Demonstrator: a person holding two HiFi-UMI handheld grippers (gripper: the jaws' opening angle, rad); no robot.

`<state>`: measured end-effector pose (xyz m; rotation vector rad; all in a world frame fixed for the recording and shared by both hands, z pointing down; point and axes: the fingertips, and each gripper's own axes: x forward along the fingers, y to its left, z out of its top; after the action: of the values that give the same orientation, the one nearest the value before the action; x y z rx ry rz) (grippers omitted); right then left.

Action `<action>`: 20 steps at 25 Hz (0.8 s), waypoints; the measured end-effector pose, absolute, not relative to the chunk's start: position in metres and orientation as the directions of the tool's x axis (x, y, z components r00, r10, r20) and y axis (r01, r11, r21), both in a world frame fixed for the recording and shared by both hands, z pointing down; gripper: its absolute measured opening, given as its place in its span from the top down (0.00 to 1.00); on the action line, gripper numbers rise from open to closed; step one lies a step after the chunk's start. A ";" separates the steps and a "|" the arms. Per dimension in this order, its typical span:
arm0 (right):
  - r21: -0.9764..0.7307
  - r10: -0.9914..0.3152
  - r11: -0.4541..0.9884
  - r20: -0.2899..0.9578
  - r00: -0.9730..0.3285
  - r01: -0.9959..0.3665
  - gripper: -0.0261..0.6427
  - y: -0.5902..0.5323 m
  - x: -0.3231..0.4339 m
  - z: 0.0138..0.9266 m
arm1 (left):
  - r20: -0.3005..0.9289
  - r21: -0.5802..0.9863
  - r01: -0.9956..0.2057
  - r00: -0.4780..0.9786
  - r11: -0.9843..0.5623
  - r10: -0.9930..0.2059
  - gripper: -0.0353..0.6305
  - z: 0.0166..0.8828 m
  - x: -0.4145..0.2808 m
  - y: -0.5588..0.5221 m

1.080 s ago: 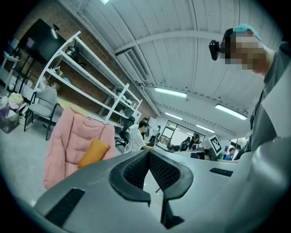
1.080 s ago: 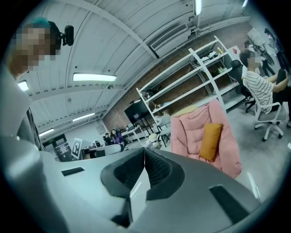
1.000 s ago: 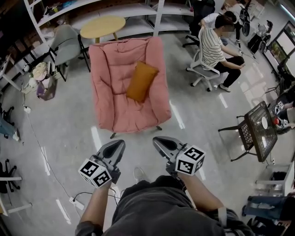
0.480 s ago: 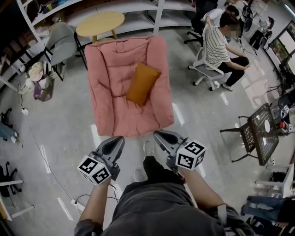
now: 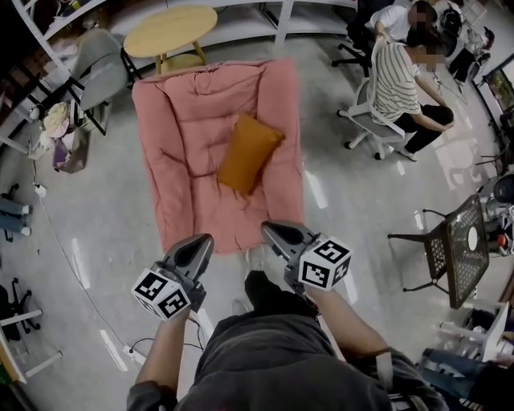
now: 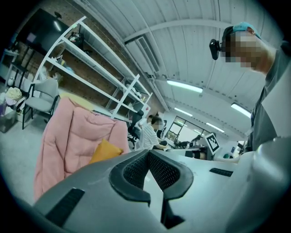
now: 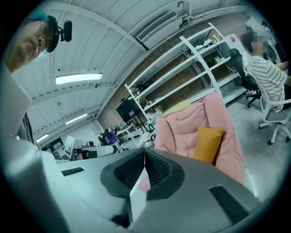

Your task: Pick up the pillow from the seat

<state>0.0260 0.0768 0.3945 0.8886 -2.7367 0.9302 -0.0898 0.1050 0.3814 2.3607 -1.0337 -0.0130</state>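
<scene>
Seat (image 5: pixel 181 152): legs hidden under pink quilted padding, front edge partly masked by both grippers. Pillow (image 5: pixel 249 152): orange, rectangular, plump fabric. It lies toward the seat's right edge, long axis diagonal, top corner nearest that edge, low end toward mid-seat. Left gripper (image 5: pixel 202 241), right gripper (image 5: pixel 269 229): jaws closed tip to tip, empty.

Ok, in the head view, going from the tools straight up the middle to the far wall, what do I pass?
front edge of the pink chair → orange pillow → round yellow table → white shelving
</scene>
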 end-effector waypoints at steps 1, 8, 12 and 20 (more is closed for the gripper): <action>-0.525 -0.490 0.635 0.293 -0.821 -0.566 0.94 0.065 0.027 0.400 | 0.214 0.496 -0.677 0.702 -0.544 -0.679 0.93 0.384 -0.088 0.094; -0.566 -0.492 0.585 0.322 -0.809 -0.581 0.94 -0.019 0.035 0.455 | 0.260 0.508 -0.690 0.694 -0.516 -0.672 0.93 0.412 -0.076 0.020; -0.585 -0.480 0.562 0.346 -0.806 -0.585 0.94 -0.054 0.034 0.493 | 0.295 0.515 -0.704 0.681 -0.489 -0.670 0.93 0.433 -0.073 -0.013; -0.585 -0.489 0.508 0.408 -0.771 -0.632 0.94 -0.113 0.025 0.579 | 0.347 0.554 -0.705 0.679 -0.442 -0.647 0.93 0.487 -0.086 -0.048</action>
<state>0.0251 -0.1129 0.5793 0.9620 -2.5580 1.1116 -0.0858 -0.0481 0.4873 2.2004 -1.0346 0.1087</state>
